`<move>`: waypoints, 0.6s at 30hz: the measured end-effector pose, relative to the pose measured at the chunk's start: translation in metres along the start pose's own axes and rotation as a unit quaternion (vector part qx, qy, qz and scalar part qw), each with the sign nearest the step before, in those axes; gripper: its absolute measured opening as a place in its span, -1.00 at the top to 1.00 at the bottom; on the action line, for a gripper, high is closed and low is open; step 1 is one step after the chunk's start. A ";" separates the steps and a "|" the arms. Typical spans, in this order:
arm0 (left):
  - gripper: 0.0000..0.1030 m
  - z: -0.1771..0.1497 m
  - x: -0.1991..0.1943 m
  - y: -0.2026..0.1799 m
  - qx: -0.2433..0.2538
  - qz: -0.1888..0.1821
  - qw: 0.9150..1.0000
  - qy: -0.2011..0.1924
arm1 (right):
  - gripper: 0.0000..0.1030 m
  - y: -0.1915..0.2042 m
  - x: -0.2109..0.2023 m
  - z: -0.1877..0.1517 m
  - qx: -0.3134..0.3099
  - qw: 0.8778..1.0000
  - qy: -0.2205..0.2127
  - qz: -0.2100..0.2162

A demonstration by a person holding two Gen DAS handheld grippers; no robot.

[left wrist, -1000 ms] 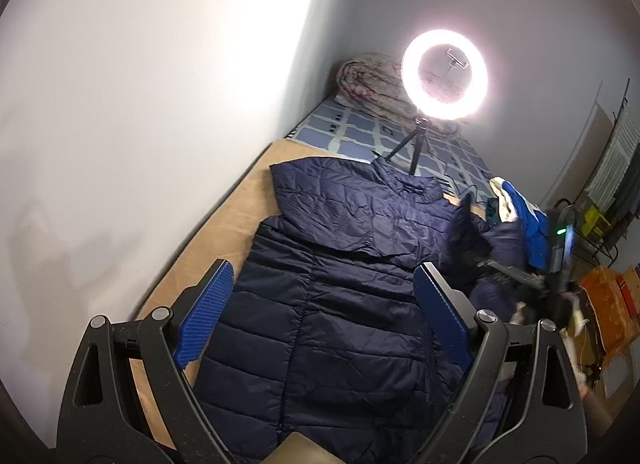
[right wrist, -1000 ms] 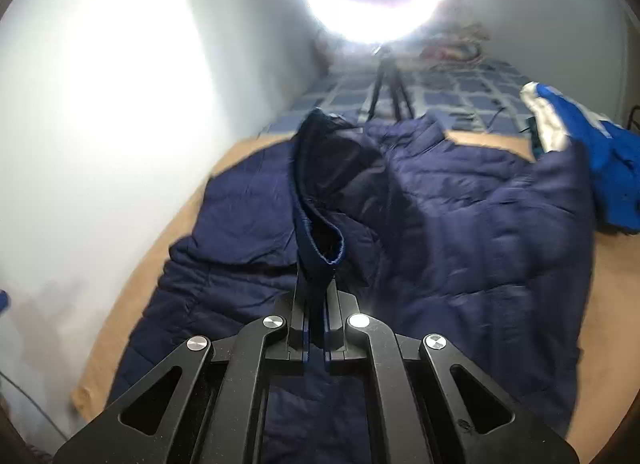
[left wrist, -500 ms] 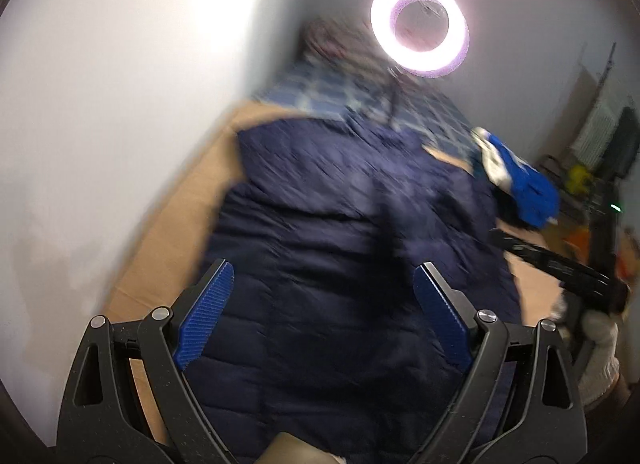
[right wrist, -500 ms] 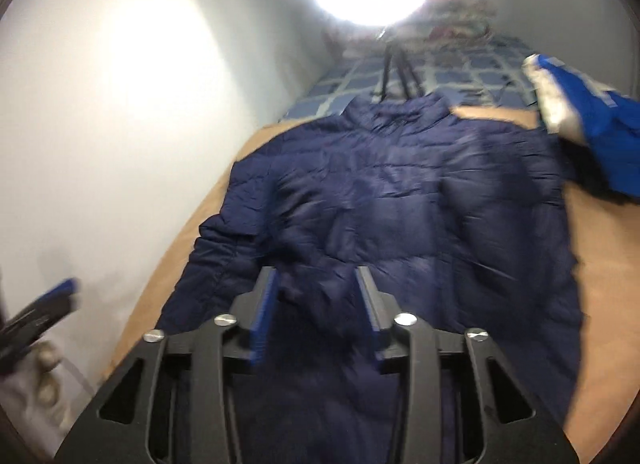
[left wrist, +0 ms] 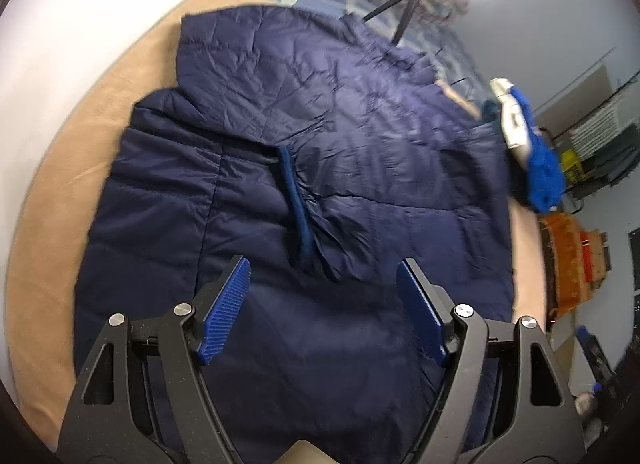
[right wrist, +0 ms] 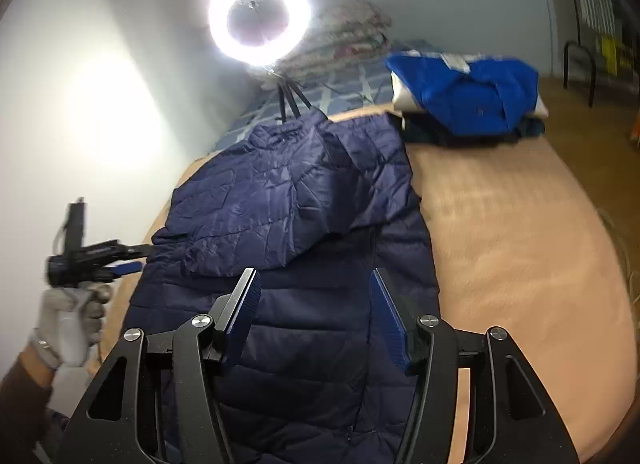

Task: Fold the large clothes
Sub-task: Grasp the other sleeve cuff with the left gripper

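Navy quilted puffer jacket (left wrist: 320,167) lies spread on the tan bed (left wrist: 60,191), filling mid-frame beyond both tools: left tool (left wrist: 323,304) closing, right tool (right wrist: 315,314) opening, both spread with nothing pinched.

Layout relative to the jacket (right wrist: 304,248). The jacket lies spread on the blanket (right wrist: 520,248), which extends to its right in the right wrist view. One sleeve (left wrist: 320,131) is folded across its body, the cuff (left wrist: 296,203) resting on the front. Behind the collar stands the ring light (right wrist: 259,19) on a tripod. Behind and right of the jacket, a pile of folded clothes (right wrist: 468,95) sits. The left gripper (right wrist: 132,260) is at the jacket's left edge; the right gripper (right wrist: 316,320) is over its lower part.
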State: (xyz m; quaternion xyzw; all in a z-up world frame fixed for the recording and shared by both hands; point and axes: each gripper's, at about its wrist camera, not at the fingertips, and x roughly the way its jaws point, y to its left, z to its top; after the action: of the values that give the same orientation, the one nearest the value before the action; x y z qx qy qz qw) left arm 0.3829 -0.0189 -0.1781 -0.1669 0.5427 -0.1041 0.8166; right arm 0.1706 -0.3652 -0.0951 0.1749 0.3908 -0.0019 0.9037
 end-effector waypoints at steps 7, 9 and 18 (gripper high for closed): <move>-0.41 0.020 0.055 0.017 -0.066 0.012 0.997 0.026 | -0.09 0.011 -0.010 0.008 0.020 0.998 -0.009 0.063; -0.41 0.023 0.064 0.019 -0.067 0.021 0.997 0.027 | -0.08 0.021 -0.016 0.010 -0.003 0.998 -0.020 0.062; 0.78 0.027 0.067 0.002 0.002 0.065 0.998 -0.012 | -0.09 0.027 -0.027 0.010 -0.005 0.997 -0.031 0.073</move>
State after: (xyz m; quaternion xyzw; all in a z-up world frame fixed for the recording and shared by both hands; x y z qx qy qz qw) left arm 0.4336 -0.0362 -0.2266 -0.1309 0.5418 -0.0502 0.8287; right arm 0.1628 -0.3471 -0.0610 0.1981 0.3488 0.0612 0.9140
